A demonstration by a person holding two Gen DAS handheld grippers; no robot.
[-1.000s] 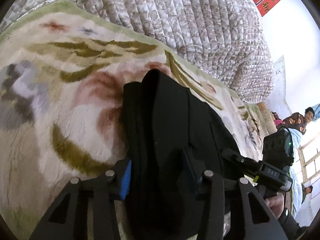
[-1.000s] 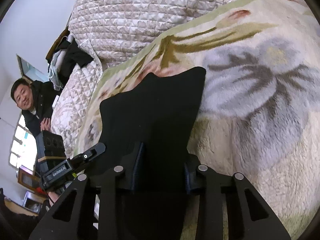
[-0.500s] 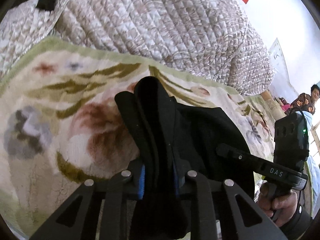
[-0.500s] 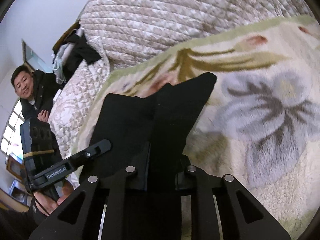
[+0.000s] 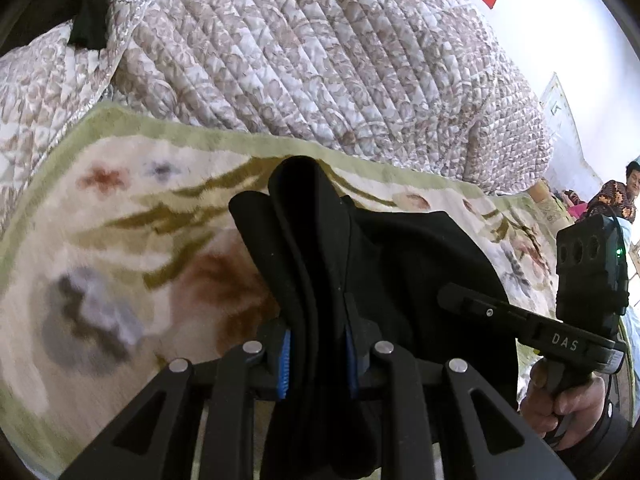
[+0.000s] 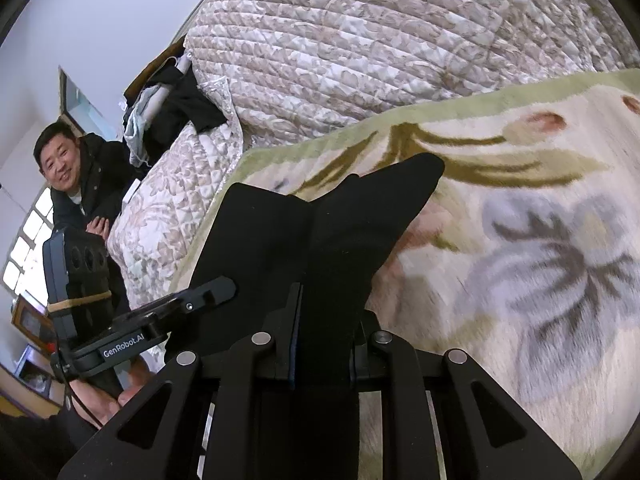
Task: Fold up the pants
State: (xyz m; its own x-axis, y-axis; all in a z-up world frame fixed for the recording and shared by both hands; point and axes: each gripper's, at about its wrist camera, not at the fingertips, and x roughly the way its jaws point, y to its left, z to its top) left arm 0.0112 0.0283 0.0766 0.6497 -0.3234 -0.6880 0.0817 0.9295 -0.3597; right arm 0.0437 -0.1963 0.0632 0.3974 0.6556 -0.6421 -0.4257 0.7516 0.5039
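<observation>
The black pants [image 5: 384, 264] lie bunched on a floral plush blanket [image 5: 132, 240]. My left gripper [image 5: 316, 356] is shut on a thick fold of the pants, held a little above the blanket. My right gripper [image 6: 322, 340] is shut on another edge of the same black pants [image 6: 340, 232], which rise ahead of it in a pointed flap. Each gripper shows in the other's view: the right one [image 5: 532, 328] at the left wrist view's right edge, the left one [image 6: 160, 324] at the right wrist view's lower left.
A quilted beige bedspread [image 5: 320, 60] is heaped behind the blanket. Dark clothes [image 6: 180, 100] hang on the bed's far side. A man in a dark jacket [image 6: 76, 184] watches beside the bed, and another person [image 5: 618, 196] sits at the far right.
Both grippers have closed tightly on the pants and lifted, drawing the cloth up into folds. The quilted bedspread now fills more of both views.
</observation>
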